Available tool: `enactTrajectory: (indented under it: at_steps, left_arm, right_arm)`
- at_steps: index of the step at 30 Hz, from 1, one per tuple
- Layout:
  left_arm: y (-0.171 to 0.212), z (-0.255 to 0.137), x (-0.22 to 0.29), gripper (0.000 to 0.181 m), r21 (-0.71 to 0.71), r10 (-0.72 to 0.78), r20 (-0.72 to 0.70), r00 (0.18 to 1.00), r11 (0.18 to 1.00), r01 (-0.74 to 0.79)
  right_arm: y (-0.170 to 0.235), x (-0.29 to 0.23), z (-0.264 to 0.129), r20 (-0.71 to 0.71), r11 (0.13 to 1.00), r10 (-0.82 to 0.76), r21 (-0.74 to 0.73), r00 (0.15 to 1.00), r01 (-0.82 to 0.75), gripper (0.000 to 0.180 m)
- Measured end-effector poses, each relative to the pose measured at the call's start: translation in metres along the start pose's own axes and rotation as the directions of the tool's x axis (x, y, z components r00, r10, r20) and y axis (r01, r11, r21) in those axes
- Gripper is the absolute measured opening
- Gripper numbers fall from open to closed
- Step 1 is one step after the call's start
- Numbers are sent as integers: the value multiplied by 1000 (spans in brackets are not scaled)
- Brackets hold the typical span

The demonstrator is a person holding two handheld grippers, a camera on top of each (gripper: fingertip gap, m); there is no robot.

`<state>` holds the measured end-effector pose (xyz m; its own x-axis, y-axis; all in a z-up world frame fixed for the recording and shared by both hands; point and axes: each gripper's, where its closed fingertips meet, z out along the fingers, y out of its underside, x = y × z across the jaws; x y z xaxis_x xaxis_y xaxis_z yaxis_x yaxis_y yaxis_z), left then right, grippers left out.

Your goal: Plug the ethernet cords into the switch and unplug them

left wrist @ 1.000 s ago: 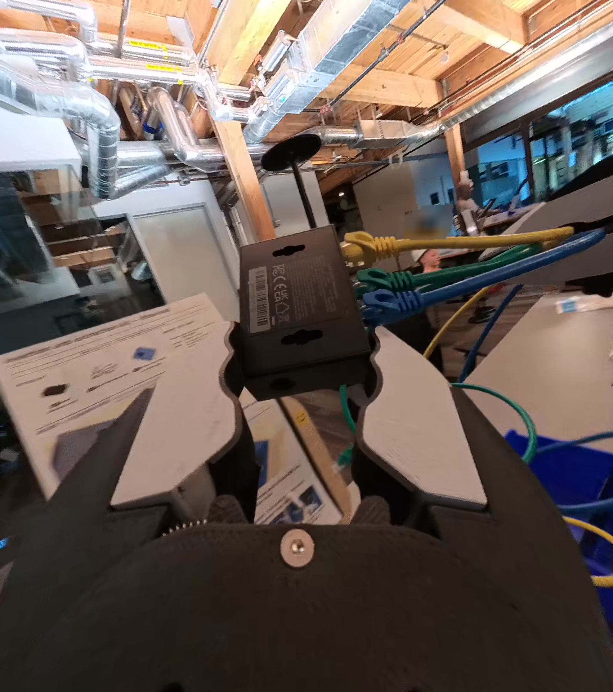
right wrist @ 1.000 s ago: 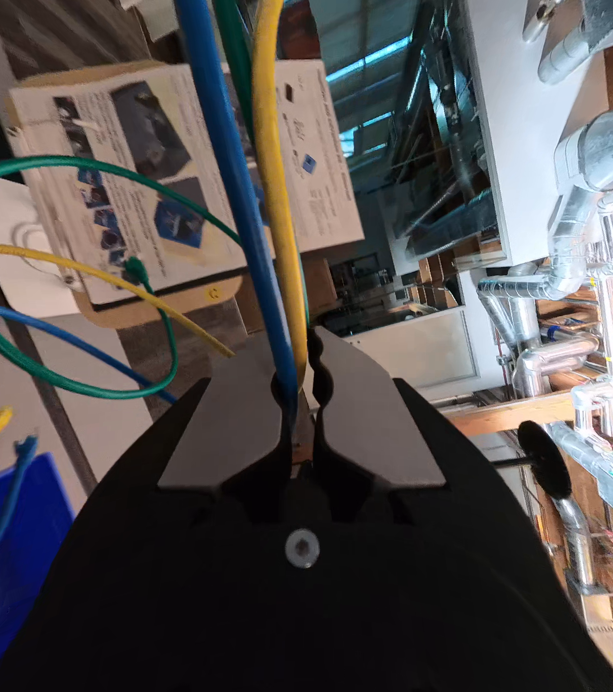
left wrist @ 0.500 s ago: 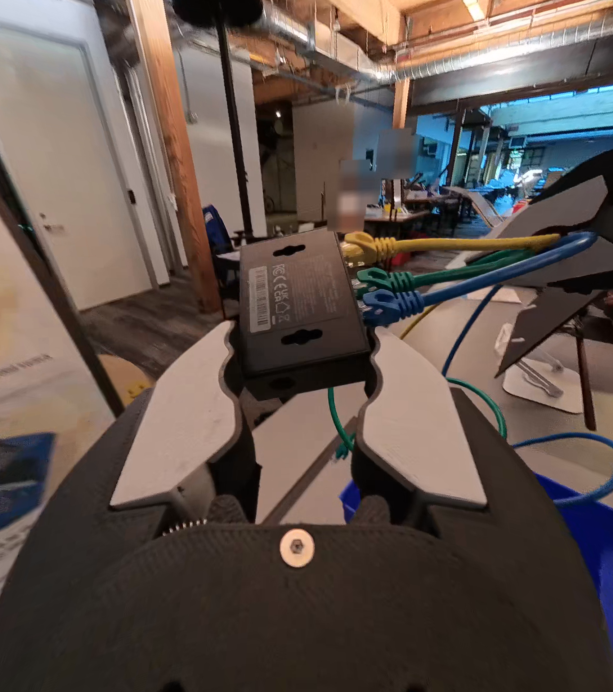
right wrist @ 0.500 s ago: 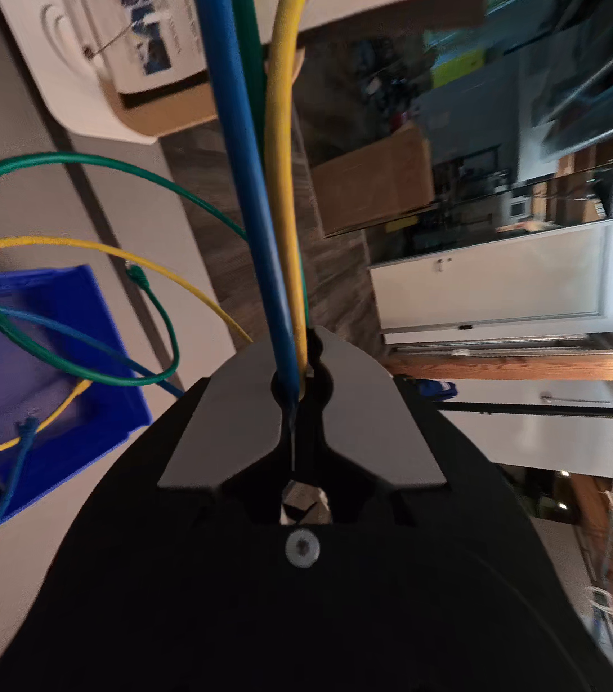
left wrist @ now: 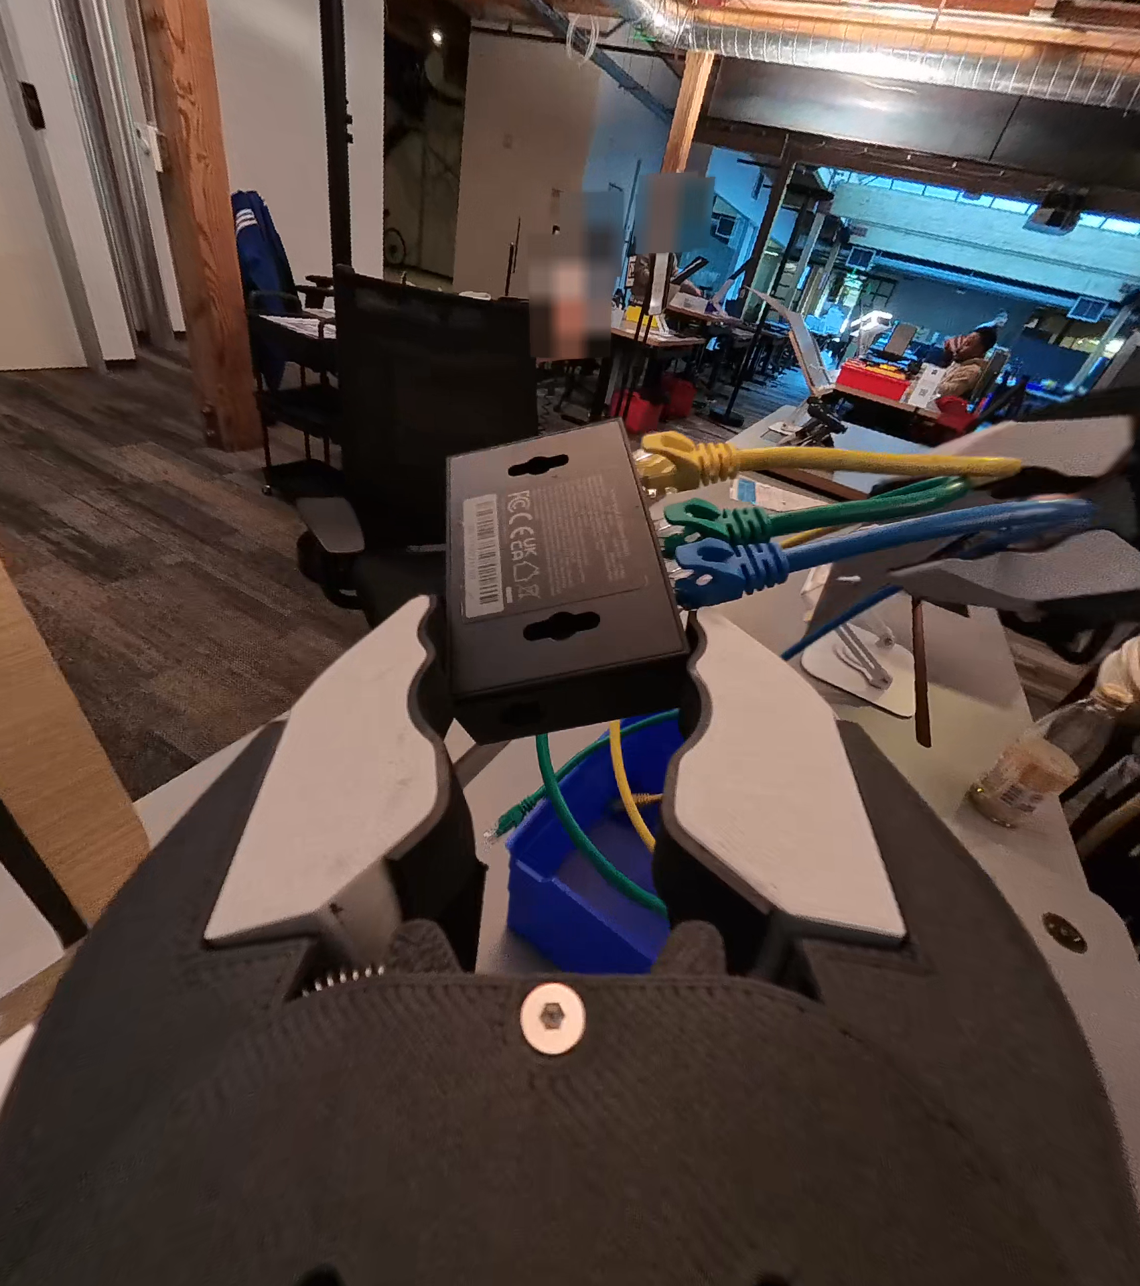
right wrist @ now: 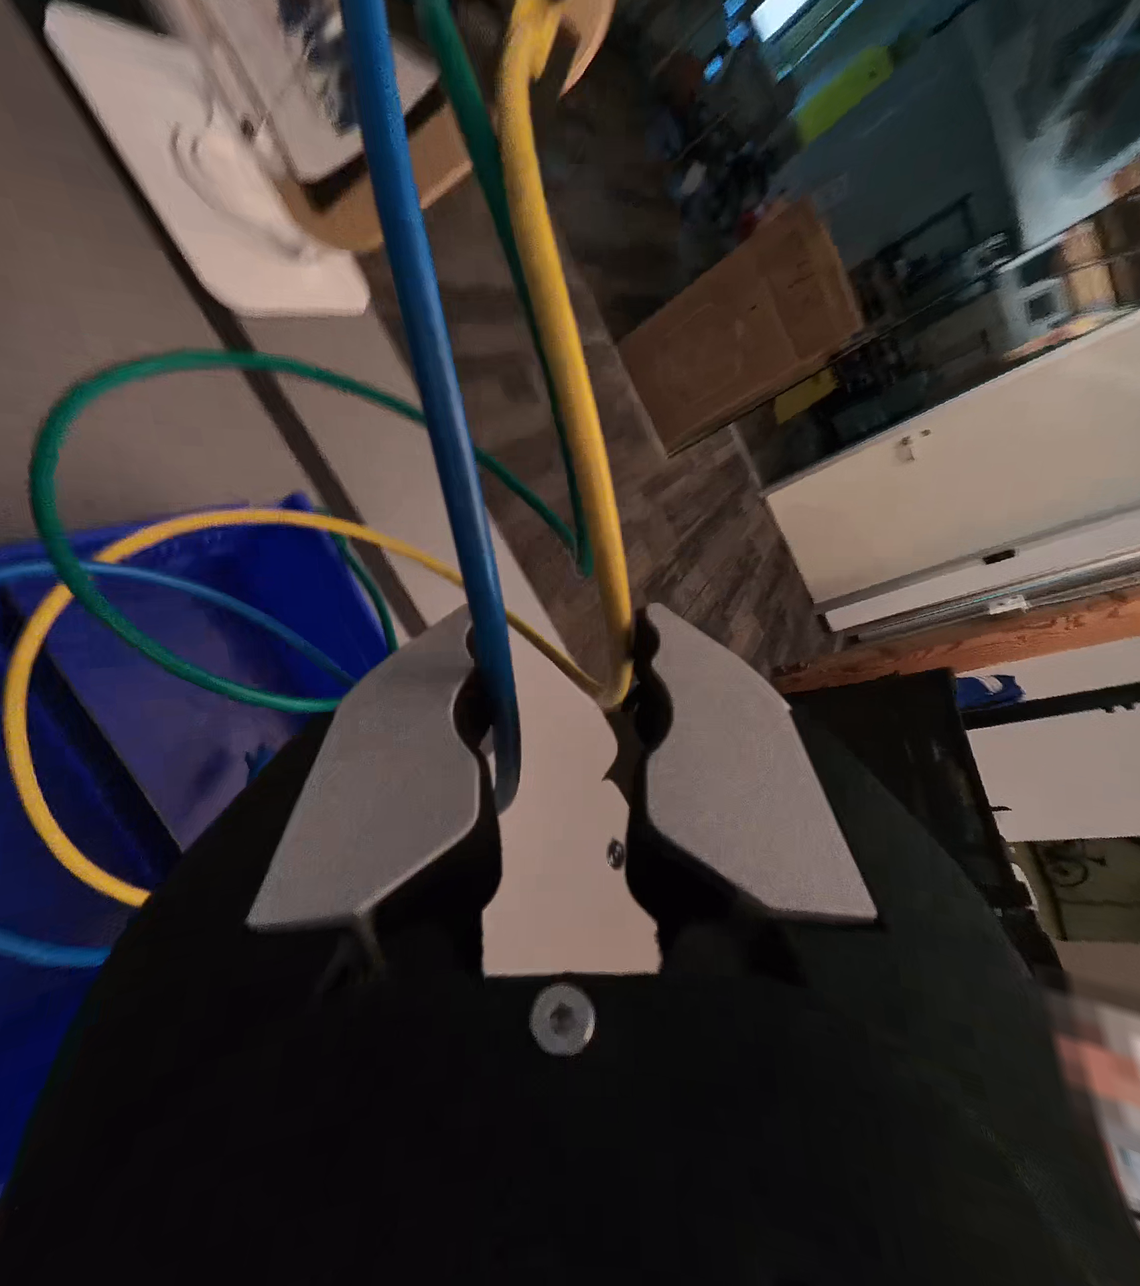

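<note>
While we are clamping the switch (left wrist: 557, 557) aloft in the left tongs (left wrist: 557, 668), our right tongs (right wrist: 557, 685) are gaping around the plugged cords (left wrist: 832, 508); we should be reclosing squarely before pulling.

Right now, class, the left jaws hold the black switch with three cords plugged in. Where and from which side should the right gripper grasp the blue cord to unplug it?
Grip the blue cord on its ribbed boot beside the switch, not along the thin cable. It probably needs its latch pressed first. Approach from the free side where the cords trail off, in line with the plug. The green cord sits close above, so enter from below.
</note>
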<state>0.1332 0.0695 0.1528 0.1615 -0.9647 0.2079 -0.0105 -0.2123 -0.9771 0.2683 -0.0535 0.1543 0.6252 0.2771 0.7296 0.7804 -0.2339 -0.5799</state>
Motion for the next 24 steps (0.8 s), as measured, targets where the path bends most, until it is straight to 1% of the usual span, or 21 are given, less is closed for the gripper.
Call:
enactTrajectory:
  at_steps: [2, 5, 6, 7, 8, 9, 11, 13, 14, 16, 17, 19, 22, 23, 24]
  left_arm:
    - [1, 2, -1, 63, 3, -15, 2, 1000, 1000, 15]
    - [4, 5, -1, 63, -4, -18, 6, 1000, 1000, 19]
    - [6, 6, 0, 63, -8, -15, 3, 1000, 1000, 16]
    - [7, 6, 1, 63, -14, -11, 0, 1000, 1000, 11]
    - [8, 7, 2, 63, -19, -6, -3, 1000, 1000, 6]
    - [8, 7, 3, 63, -23, -2, -5, 1000, 1000, 1]
    - [6, 7, 5, 63, -22, 0, -9, 1000, 1000, 0]
    - [4, 7, 8, 63, -23, -3, -17, 1000, 1000, 3]
    - [4, 7, 10, 63, -25, -1, -19, 1000, 1000, 1]
    - [2, 7, 12, 63, -25, 8, -17, 1000, 1000, -8]
    - [1, 6, 13, 63, -24, 9, -16, 1000, 1000, -10]
    - [-1, 5, 12, 63, -24, 9, -11, 1000, 1000, -9]
    - [-1, 5, 9, 63, -34, 14, -5, 1000, 999, -14]
    - [0, 4, 9, 63, -39, 20, -5, 1000, 999, -20]
    - [-1, 4, 10, 63, -43, 25, -10, 1000, 999, -25]
  right_arm:
    - [-2, 0, -24, -94, 996, 41, 78, 995, -34, 47]
    - [-3, -22, -62, -218, 993, 54, 118, 974, -29, 55]
    - [-12, -43, -69, -198, 987, 40, 160, 979, -8, 59]
    - [-23, -71, -71, -143, 980, 5, 198, 990, 24, 64]
    - [-27, -104, -65, -60, 977, -63, 201, 996, 74, 74]
    - [-24, -134, -55, 17, 977, -143, 163, 990, 139, 82]
    - [-3, -171, -25, 124, 972, -233, 57, 965, 227, 88]
    - [16, -175, 3, 125, 956, -286, -31, 950, 292, 87]
    - [24, -178, 14, 151, 951, -291, -64, 945, 303, 88]
    - [41, -184, 34, 220, 947, -248, -148, 943, 284, 92]
    - [52, -184, 43, 225, 933, -243, -211, 944, 290, 91]
    - [67, -181, 56, 213, 894, -255, -320, 943, 314, 84]
    - [67, -183, 64, 180, 896, -285, -300, 941, 329, 31]
    - [67, -183, 63, 175, 892, -300, -298, 938, 341, 23]
    - [65, -181, 59, 179, 889, -310, -295, 934, 351, 19]
